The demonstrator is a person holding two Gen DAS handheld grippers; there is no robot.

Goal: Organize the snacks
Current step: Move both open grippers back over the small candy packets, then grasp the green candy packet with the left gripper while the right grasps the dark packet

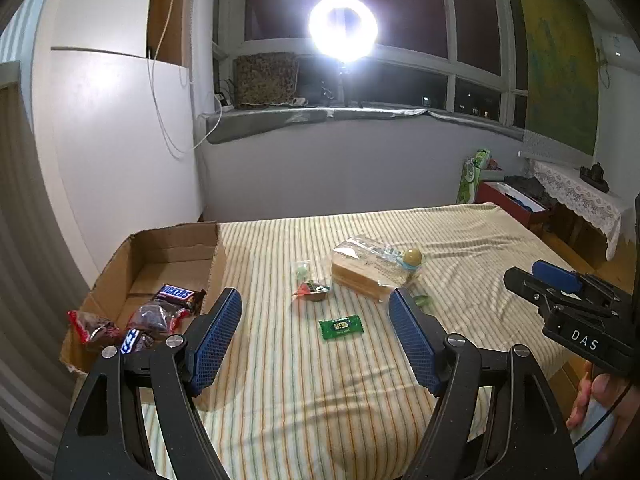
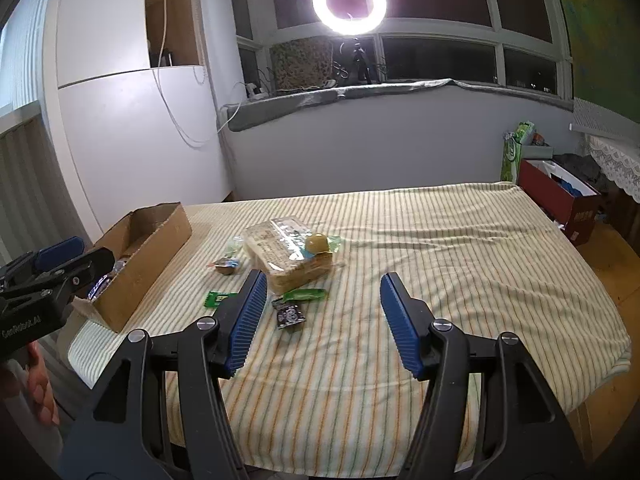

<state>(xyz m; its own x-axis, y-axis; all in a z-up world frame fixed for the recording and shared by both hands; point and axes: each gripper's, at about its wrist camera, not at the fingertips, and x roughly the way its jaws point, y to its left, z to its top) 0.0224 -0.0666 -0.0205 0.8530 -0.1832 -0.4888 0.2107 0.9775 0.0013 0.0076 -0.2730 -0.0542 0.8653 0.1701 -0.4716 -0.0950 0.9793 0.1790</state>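
A cardboard box (image 1: pixel 176 248) (image 2: pixel 160 240) at the table's left holds Snickers bars (image 1: pixel 178 294) and dark red-edged packets (image 1: pixel 154 318). On the striped cloth lie a bagged bread loaf (image 1: pixel 368 274) (image 2: pixel 292 256) with a round yellow-green ball (image 1: pixel 413 257) (image 2: pixel 317 243) on it, a green packet (image 1: pixel 342 327) (image 2: pixel 216 299), a small mixed wrapper pile (image 1: pixel 310 290) (image 2: pixel 226 266), a black packet (image 2: pixel 289 315) and a green wrapper (image 2: pixel 306 295). My left gripper (image 1: pixel 316 316) is open and empty above the green packet. My right gripper (image 2: pixel 322 300) is open and empty, hovering near the loaf.
The striped cloth (image 2: pixel 440 264) covers the table, with its edges at the right and front. A red box (image 2: pixel 556 196) and green bag (image 2: pixel 516 152) stand on the floor at the far right. A ring light (image 2: pixel 349 2) glares from the windowsill.
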